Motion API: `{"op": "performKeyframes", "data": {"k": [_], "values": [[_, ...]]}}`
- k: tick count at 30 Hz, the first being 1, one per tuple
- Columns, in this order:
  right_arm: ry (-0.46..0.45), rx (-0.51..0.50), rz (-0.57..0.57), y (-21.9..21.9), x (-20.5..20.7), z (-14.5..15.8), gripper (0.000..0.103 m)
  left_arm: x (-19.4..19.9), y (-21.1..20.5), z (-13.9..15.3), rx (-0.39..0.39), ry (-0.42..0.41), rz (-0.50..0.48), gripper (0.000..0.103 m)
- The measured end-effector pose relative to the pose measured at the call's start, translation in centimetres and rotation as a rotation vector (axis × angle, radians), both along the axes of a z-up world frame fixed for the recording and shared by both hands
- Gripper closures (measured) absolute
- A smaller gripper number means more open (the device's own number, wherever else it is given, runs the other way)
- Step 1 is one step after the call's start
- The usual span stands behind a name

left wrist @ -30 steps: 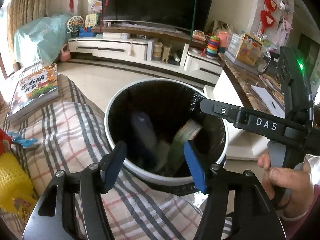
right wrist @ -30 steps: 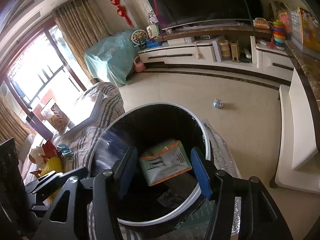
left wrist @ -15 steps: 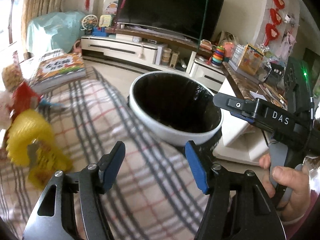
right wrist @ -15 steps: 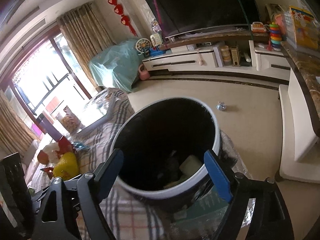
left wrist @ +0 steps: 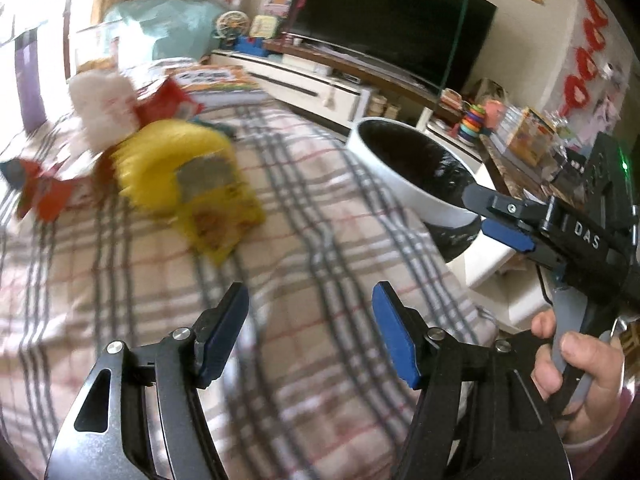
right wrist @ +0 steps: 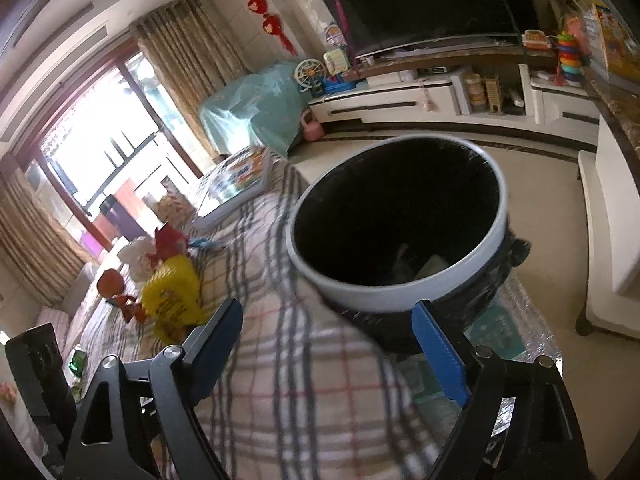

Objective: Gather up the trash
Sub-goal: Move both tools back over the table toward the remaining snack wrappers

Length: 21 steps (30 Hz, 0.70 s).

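Note:
A white-rimmed trash bin (left wrist: 404,192) with a black liner stands at the edge of the plaid cover (left wrist: 304,208); some trash lies at its bottom (right wrist: 432,264). A yellow crinkled bag (left wrist: 176,176) lies blurred on the cover, also visible from the right wrist (right wrist: 172,296). Beside it lie red wrappers (left wrist: 44,192) and a white bag (left wrist: 104,108). My left gripper (left wrist: 310,308) hovers open and empty above the cover, the yellow bag ahead to its left. My right gripper (right wrist: 328,316) stands wide open and empty just short of the bin's rim (right wrist: 384,296).
A picture book (right wrist: 240,176) lies at the far end of the cover. Beyond the tiled floor are a TV (right wrist: 428,4) and a white cabinet (right wrist: 400,100) holding small items. A white step (right wrist: 608,232) and a dark counter run along the right.
The right gripper let a green-and-orange box drop into the bin, opened wider and drew back. The left gripper swung left from over the bin to over the plaid cover, bringing the yellow bag into view.

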State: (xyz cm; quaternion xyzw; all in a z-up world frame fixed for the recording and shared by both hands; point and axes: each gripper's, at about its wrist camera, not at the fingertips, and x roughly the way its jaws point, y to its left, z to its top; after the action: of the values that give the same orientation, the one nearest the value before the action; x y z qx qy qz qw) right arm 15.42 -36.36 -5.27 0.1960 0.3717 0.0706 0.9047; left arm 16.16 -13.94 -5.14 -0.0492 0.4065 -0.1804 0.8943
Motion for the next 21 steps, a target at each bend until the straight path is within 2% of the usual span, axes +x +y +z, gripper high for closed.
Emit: {"op": "performKeyframes", "data": {"k": [11, 21], "values": [[0.012, -0.004, 0.123, 6.3, -0.8, -1.1, 0.015, -1.9, 6.3, -1.2, -0.012, 0.018, 0.122, 0.037], [0.015, -0.023, 0.198, 10.5, -0.6, -1.8, 0.015, -1.8, 11.0, -1.7, -0.025, 0.022, 0.222, 0.037]]}}
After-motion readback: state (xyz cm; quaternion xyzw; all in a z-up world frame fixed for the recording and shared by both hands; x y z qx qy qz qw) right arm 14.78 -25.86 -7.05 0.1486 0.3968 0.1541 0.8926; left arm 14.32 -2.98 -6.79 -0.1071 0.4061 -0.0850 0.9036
